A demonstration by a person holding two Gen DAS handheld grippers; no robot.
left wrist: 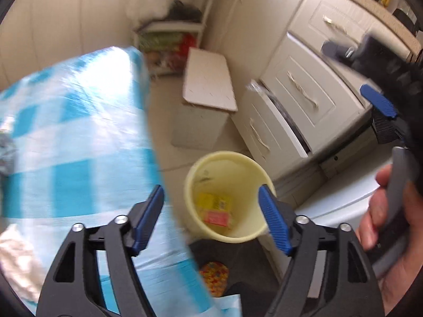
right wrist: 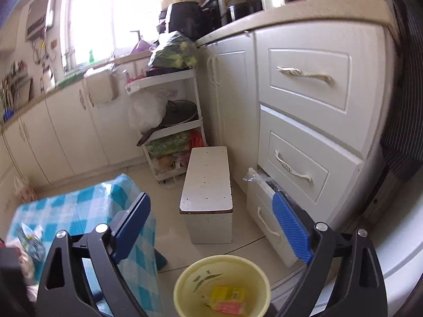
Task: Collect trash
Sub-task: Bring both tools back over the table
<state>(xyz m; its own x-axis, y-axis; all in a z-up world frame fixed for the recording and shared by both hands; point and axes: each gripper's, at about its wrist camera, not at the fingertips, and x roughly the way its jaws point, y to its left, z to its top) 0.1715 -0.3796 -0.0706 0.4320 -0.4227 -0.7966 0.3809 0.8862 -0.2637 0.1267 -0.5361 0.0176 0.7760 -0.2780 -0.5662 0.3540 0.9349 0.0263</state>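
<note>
A pale yellow bin (left wrist: 227, 198) stands on the floor beside the table; it also shows in the right wrist view (right wrist: 222, 288). Inside lie a yellow packet (left wrist: 214, 200) and a red wrapper (left wrist: 216, 218), seen too in the right wrist view as the yellow packet (right wrist: 227, 293) and the red wrapper (right wrist: 230, 307). My left gripper (left wrist: 212, 219) is open and empty above the bin. My right gripper (right wrist: 211, 233) is open and empty above the bin; it appears in the left wrist view (left wrist: 380, 103) at the right edge. Crumpled trash (right wrist: 29, 240) lies on the blue checked table (right wrist: 87, 211).
A white step stool (right wrist: 206, 185) stands on the floor ahead. White drawers (right wrist: 298, 142) line the right side, the lowest one ajar. A shelf rack (right wrist: 171, 121) with pots and vegetables stands in the corner. A white cloth (left wrist: 15, 259) lies on the table (left wrist: 79, 158).
</note>
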